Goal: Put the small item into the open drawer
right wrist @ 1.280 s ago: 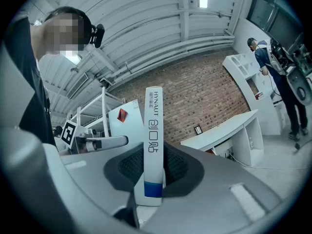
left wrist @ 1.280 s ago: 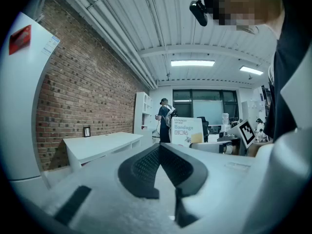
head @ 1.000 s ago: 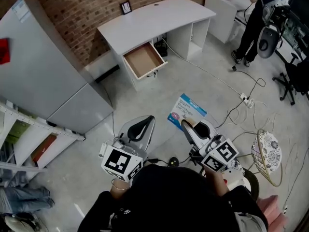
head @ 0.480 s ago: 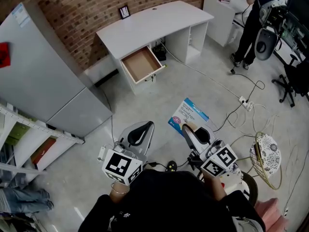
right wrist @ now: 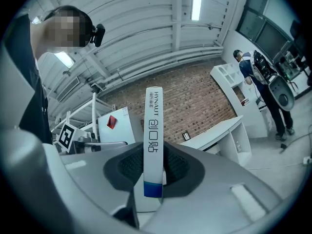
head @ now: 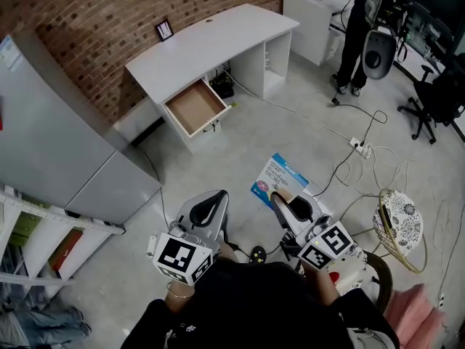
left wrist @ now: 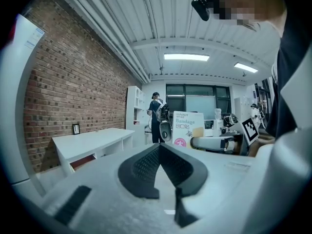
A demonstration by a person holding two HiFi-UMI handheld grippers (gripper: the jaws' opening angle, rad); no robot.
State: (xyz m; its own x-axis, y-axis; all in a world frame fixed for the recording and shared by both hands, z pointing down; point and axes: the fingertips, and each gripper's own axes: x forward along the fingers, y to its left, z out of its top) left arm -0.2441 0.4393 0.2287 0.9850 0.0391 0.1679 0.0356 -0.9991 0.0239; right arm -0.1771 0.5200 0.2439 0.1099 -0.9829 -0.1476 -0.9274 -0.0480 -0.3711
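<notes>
– Two grippers are seen low in the head view. What is held by them?

– A flat white-and-blue cardboard bandage box (head: 282,173) is gripped by the right gripper (head: 283,195). In the right gripper view it is shown on edge between the black pads, which are pressed against its two broad faces, and its length is pointed forward out of the jaws.

– And the left gripper (head: 214,198)?

– Nothing is grasped by it. In the left gripper view its pads are drawn together at the tips, with nothing caught between them.

– Where is the box placed in relation to the drawer?

– It is held above the grey concrete floor (head: 240,147), just ahead of the person's body. The open wood-lined drawer (head: 195,107) is found at eleven o'clock from the box, well apart from it, pulled out of the curved white desk (head: 218,38).

– What else is shown around it?

– A small black picture frame (head: 164,29) is stood at the desk's far edge, against the red brick wall (head: 94,13). A tall grey metal cabinet (head: 51,137) is set at nine o'clock from the box. A white power strip (head: 361,147) with loose cables is laid on the floor at two o'clock, and a person in dark clothes (head: 354,20) is seen standing at one o'clock, far off.
</notes>
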